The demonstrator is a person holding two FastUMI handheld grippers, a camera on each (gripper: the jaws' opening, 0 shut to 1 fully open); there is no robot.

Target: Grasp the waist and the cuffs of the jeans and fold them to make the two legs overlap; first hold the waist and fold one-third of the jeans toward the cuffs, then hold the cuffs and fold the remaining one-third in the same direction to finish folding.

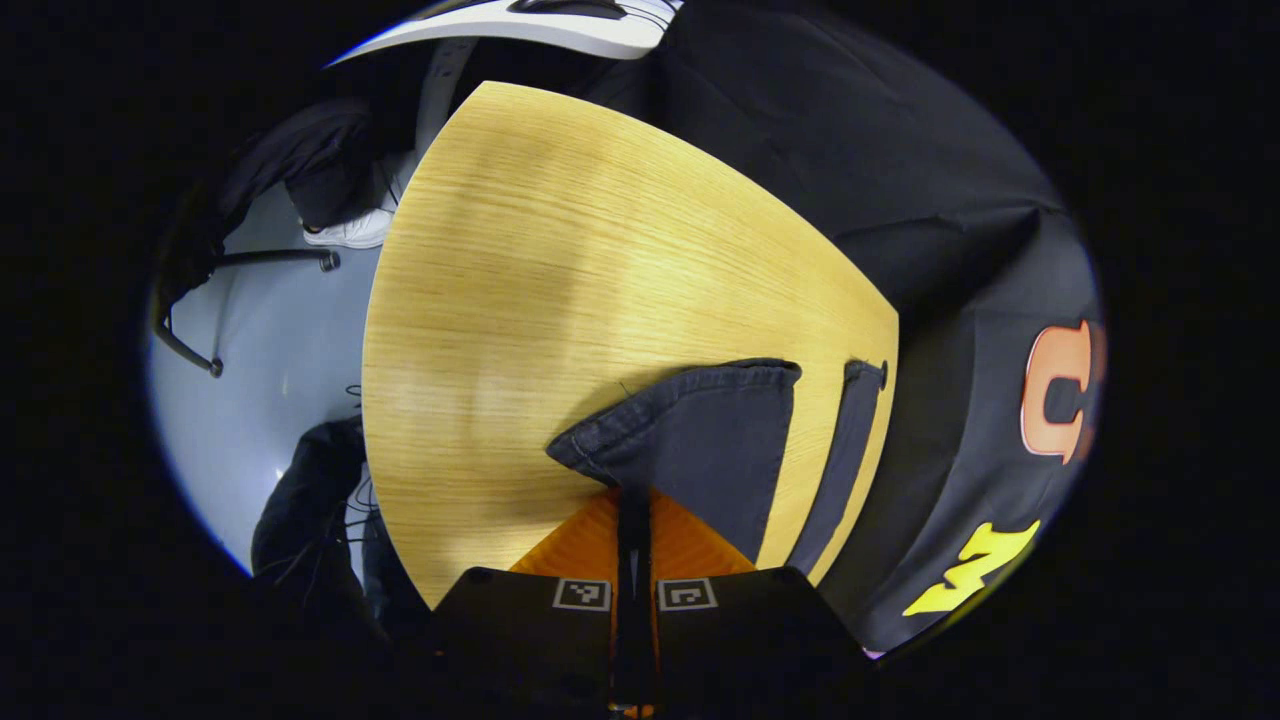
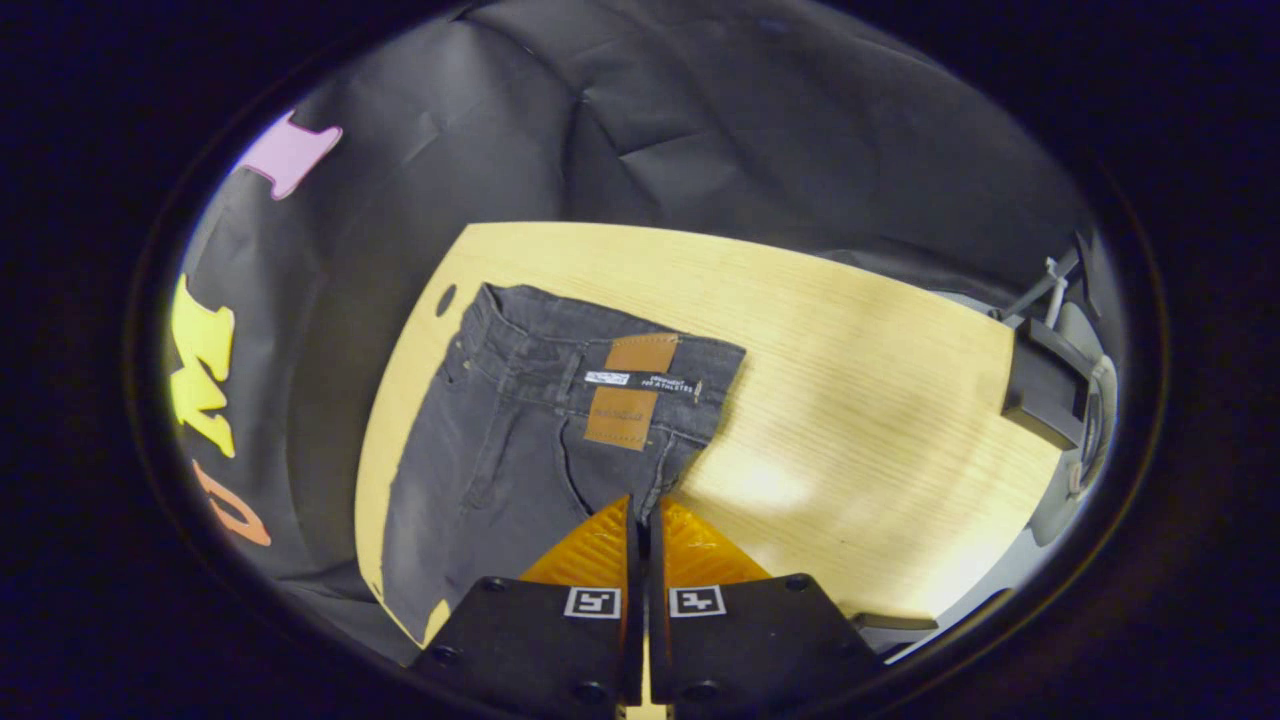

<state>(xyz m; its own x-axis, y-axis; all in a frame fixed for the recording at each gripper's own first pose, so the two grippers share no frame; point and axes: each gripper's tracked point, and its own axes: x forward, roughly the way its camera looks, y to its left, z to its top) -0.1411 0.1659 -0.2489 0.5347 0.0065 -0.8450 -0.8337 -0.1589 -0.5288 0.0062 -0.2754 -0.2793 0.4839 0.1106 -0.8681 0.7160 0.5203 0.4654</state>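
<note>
Light falls from overhead onto the pale wood-grain counter point(image 1: 560, 300); soft bright patches sit mid-surface in the left gripper view, and a stronger glare spot lies just right of the dark grey denim jeans point(image 2: 520, 430) in the right gripper view. Surroundings beyond the counter are dim. Heavy fisheye bowing curves the counter's edges. Focus is fair on the counter; grain reads clearly. The jeans cast only thin shadows at their hems.

No wording could be made out: the jeans point(image 2: 520, 430) bore a brown patch point(image 2: 630, 390) crossed by a dark strip point(image 2: 640, 380) of tiny blurred lettering, and each hand-held gripper point(image 2: 640, 540) carried two square coded markers point(image 2: 592, 602), patterns rather than text.
</note>
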